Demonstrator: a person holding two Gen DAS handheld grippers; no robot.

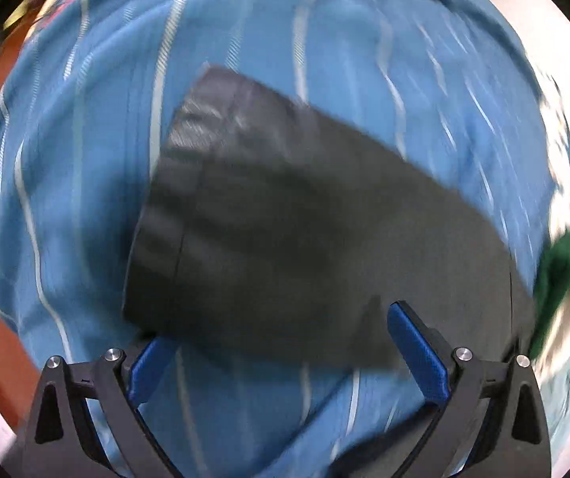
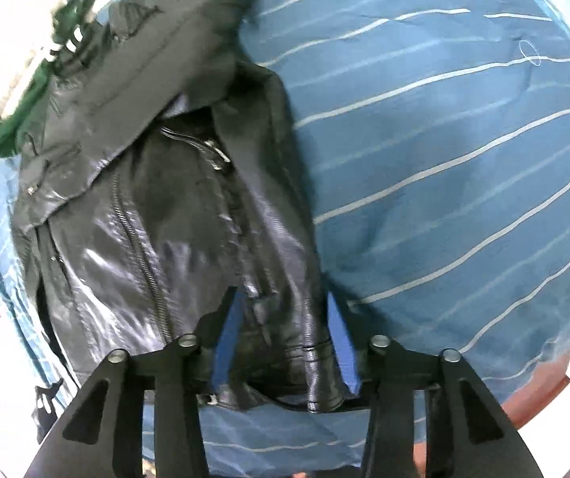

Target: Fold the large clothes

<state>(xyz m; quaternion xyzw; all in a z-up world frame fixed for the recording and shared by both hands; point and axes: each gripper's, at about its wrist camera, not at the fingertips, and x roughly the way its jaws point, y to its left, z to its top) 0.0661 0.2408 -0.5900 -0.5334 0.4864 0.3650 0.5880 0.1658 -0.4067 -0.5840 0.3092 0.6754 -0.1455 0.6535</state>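
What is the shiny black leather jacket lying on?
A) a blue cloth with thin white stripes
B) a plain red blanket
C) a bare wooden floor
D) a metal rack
A: in the right wrist view the shiny black leather jacket with zips lies spread on a blue cloth with thin white stripes, which reaches out past it on all sides.

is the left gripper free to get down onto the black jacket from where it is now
Probably yes. The left gripper stands open right over the black jacket, which lies on the blue striped sheet with nothing between. The view is blurred, so contact is unclear.
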